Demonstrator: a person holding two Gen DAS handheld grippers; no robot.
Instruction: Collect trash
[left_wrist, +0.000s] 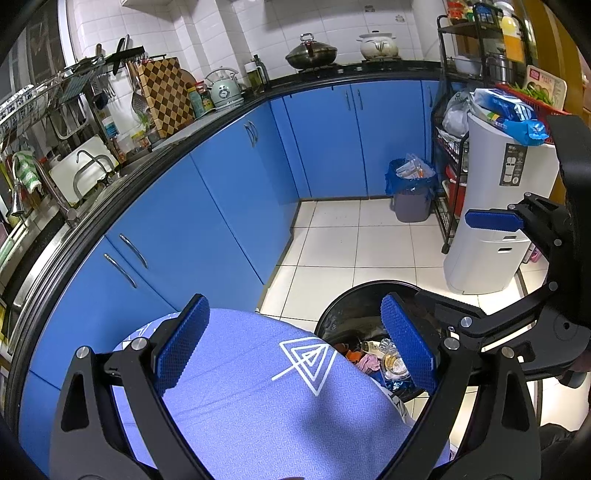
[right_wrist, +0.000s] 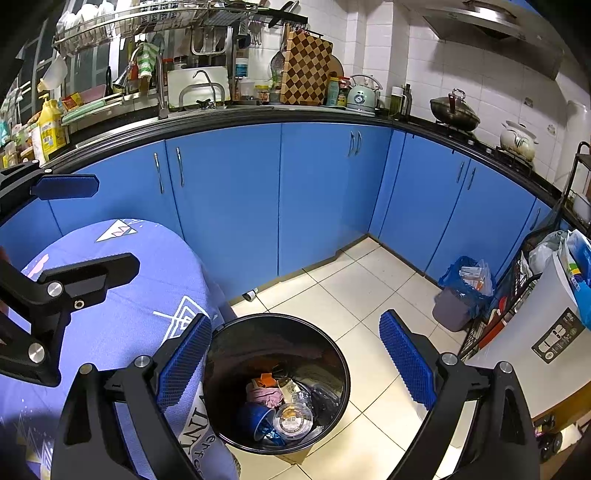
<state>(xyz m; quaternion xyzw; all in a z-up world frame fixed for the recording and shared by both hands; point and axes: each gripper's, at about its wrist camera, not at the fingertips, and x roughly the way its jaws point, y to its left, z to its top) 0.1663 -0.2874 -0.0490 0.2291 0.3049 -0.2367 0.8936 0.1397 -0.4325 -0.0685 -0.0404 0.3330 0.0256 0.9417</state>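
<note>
Right wrist view: the right gripper (right_wrist: 295, 363), fingers spread and empty, hangs over a black bin (right_wrist: 334, 354) holding trash (right_wrist: 286, 408). Left gripper (left_wrist: 295, 343), also released, hovers above the blue-clothed table's (left_wrist: 240, 387) edge beside the bin

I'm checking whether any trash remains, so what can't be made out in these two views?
- Tablecloth top, left wrist view: the near part is cut off by the frame's bottom edge and the left tool.
- Black bin contents, right wrist view: a jumbled pile, lower items buried.
- Floor under the table: hidden by the cloth.
- Small blue-lined bin: contents too small.
</note>
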